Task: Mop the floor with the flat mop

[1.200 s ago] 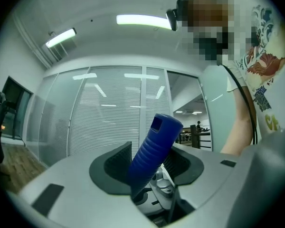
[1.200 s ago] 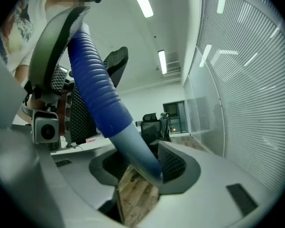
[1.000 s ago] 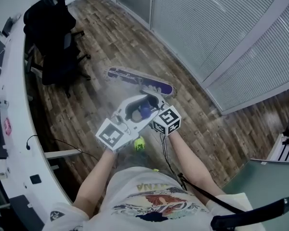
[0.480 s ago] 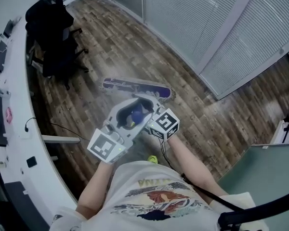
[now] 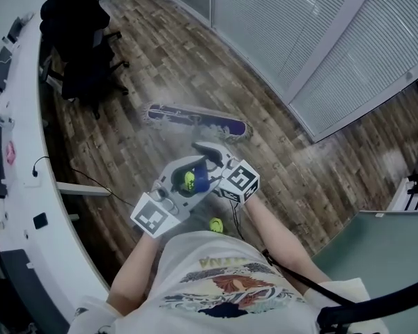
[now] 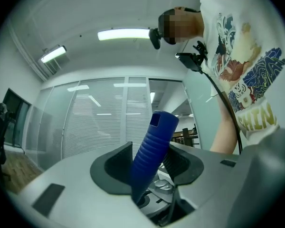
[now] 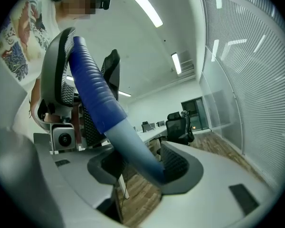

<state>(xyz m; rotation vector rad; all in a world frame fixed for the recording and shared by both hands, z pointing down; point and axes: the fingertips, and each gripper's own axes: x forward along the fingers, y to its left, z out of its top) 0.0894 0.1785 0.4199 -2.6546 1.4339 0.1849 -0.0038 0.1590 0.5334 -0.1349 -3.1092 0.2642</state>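
The flat mop's purple and white head (image 5: 195,119) lies on the wooden floor in front of me. Its handle rises to my two grippers, held close together at waist height. My left gripper (image 5: 184,179) (image 6: 149,160) is shut on the blue ribbed grip (image 6: 154,141) at the handle's top end. Just below it, my right gripper (image 5: 212,160) (image 7: 137,167) has the pale pole (image 7: 128,137) between its opening jaws. The pole leans on one pad, with a gap at the other.
A white curved desk (image 5: 21,152) runs along the left, with a black office chair (image 5: 83,54) beside it. A glass wall with blinds (image 5: 320,40) crosses the top right. A cable (image 5: 90,183) lies on the floor at left. A small yellow-green thing (image 5: 215,224) shows by my feet.
Both grippers have swung the handle together, and the mop head has slid a little to the left on the floor. The wet sheen on the boards has spread.
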